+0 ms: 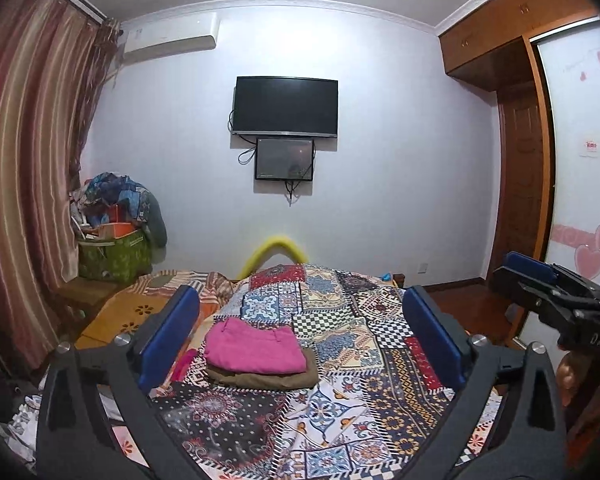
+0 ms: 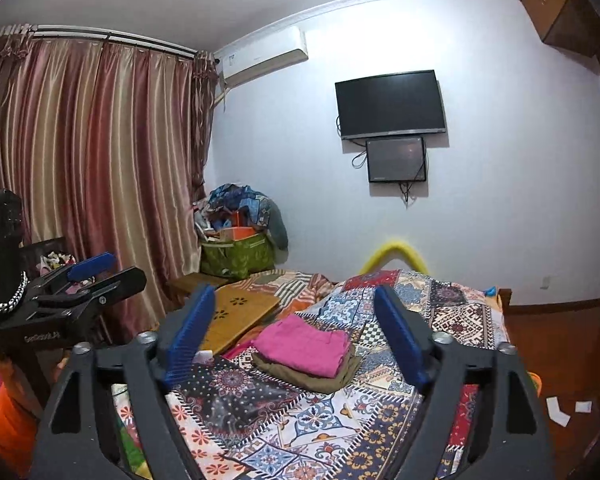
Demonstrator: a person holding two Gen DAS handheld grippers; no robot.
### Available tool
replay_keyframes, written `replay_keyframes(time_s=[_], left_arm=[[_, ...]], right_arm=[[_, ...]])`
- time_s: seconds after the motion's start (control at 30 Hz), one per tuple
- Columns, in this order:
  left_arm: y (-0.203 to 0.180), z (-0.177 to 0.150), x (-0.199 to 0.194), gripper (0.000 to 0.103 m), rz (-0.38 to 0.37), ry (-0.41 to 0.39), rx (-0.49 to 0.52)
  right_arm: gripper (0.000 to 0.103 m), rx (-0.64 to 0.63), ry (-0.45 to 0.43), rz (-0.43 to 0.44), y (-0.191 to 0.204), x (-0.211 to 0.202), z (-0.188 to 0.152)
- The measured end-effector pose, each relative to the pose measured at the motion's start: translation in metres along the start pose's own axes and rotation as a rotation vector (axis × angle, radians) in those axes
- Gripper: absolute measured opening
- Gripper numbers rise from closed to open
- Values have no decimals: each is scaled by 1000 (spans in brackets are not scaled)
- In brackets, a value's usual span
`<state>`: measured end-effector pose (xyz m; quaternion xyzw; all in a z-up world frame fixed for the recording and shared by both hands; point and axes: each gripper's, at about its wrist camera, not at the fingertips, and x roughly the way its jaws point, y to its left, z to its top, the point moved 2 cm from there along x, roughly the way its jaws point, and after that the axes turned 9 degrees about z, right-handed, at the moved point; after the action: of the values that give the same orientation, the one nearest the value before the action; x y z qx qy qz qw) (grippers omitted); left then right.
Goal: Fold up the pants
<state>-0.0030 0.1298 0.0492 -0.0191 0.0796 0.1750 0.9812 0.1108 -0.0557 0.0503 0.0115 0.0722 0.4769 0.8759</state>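
Folded pink pants (image 1: 256,346) lie on top of folded olive-brown pants (image 1: 268,378) on the patchwork bedspread (image 1: 340,420). My left gripper (image 1: 300,332) is open and empty, held above the bed short of the stack, its blue pads to either side of it in view. The same stack shows in the right wrist view, pink (image 2: 304,344) on olive (image 2: 324,378). My right gripper (image 2: 296,336) is open and empty, also short of the stack. Each gripper shows at the edge of the other's view, the right one (image 1: 548,292) and the left one (image 2: 80,284).
A wooden lap tray (image 2: 236,316) lies on the bed left of the stack. A green bin heaped with clothes (image 1: 116,252) stands by the striped curtain (image 1: 28,160). A yellow bed-end rail (image 1: 274,252), wall TV (image 1: 286,106) and wardrobe (image 1: 520,160) lie beyond.
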Motion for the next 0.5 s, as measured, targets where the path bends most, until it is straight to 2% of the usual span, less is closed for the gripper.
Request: replay_keyframes(time_s=[0.07, 0.2, 0.5], left_arm=[[-2, -1, -5, 103, -2, -3, -9], [-2, -3, -10, 103, 1, -6, -14], [-1, -2, -12, 103, 4, -9, -13]], right_arm=[[86, -11, -5, -9, 3, -2, 0], [102, -9, -31, -23, 6, -6, 0], [103, 21, -32, -37, 5, -9, -8]])
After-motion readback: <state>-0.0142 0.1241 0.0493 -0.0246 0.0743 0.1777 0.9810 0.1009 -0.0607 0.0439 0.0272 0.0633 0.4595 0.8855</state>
